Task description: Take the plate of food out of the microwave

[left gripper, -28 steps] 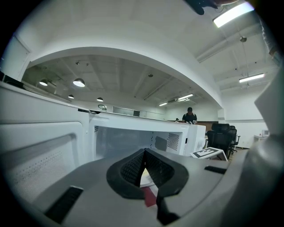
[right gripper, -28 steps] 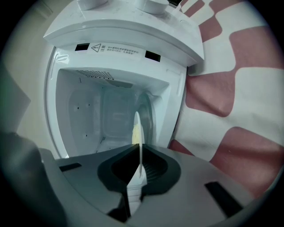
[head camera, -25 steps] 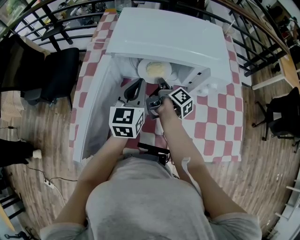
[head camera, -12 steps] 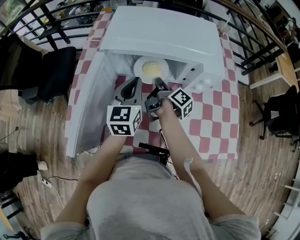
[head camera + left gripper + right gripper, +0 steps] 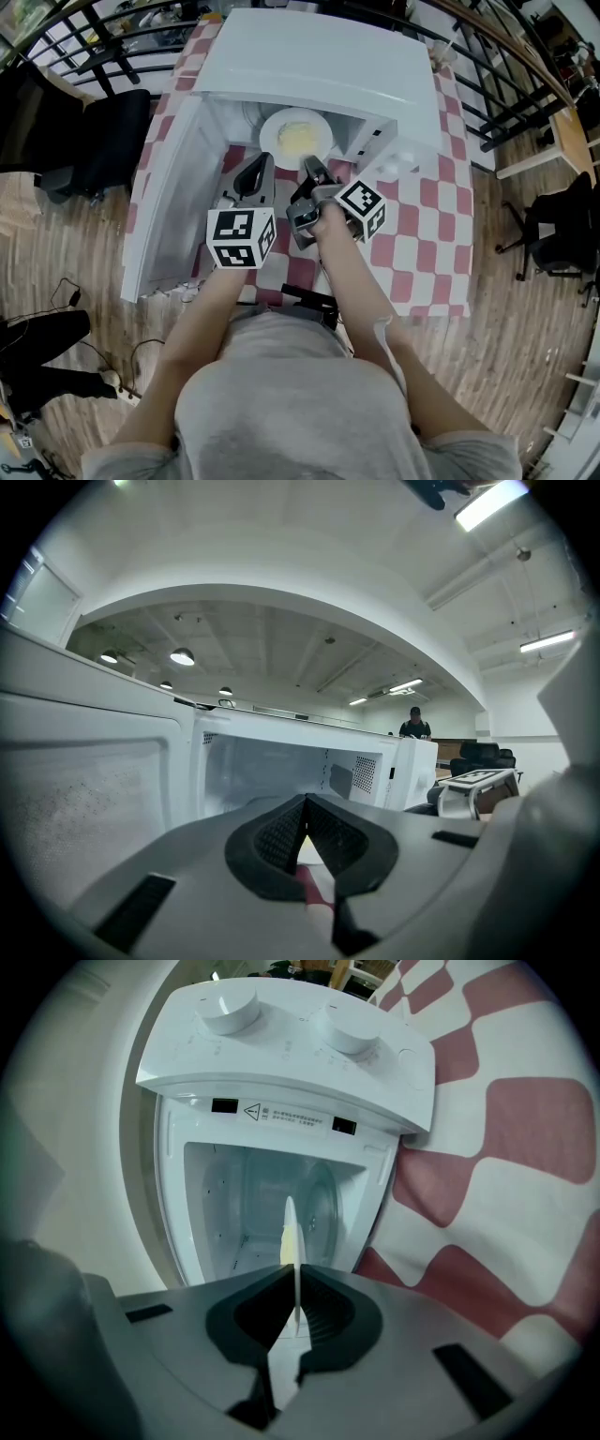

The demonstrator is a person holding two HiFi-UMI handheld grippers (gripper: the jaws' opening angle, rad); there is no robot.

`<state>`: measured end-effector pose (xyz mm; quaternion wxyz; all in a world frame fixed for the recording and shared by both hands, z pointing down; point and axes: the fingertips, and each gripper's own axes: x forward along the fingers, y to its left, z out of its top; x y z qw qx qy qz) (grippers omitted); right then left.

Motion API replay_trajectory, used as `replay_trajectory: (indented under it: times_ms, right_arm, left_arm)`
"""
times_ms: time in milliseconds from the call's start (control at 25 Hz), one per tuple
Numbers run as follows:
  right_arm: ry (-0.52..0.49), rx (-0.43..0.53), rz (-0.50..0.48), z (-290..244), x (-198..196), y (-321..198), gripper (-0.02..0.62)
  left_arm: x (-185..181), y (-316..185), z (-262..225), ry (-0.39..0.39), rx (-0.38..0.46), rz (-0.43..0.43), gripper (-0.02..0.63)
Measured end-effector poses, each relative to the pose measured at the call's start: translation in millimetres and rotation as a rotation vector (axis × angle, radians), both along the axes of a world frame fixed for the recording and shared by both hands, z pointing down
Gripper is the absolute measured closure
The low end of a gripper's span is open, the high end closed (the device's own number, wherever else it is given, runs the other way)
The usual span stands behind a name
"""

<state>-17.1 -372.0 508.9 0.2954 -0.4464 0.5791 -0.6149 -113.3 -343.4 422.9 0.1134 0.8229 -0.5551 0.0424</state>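
From overhead: right gripper [image 5: 310, 169] clamped on near rim of plate [image 5: 270, 131], yellow food [image 5: 298, 139] on it, plate level at microwave [image 5: 319, 56] mouth, door [image 5: 173, 202] swung left; left gripper [image 5: 259, 169] alongside, off the plate. Left gripper view: jaws pressed together, nothing between. Right gripper view: plate edge-on between pads [image 5: 325, 1314], pinched at rim, likely to keep food flat; cavity [image 5: 234, 1204] behind looks empty.

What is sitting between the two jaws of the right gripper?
The rim of the plate, edge-on in the right gripper view; the right gripper is shut on it.
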Motion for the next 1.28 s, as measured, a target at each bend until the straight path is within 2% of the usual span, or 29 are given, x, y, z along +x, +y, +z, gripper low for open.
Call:
replay_trajectory:
  times_ms: [360, 1280]
  right_arm:
    - [0.006, 0.014, -0.009, -13, 4, 18, 0.56]
    - [-0.08, 0.079, 0.137, -46, 32, 69, 0.56]
  left_arm:
    - [1, 13, 0, 0.0, 0.006, 0.003, 0.604]
    - [18, 33, -17, 0.009, 0.072, 0.02, 0.604]
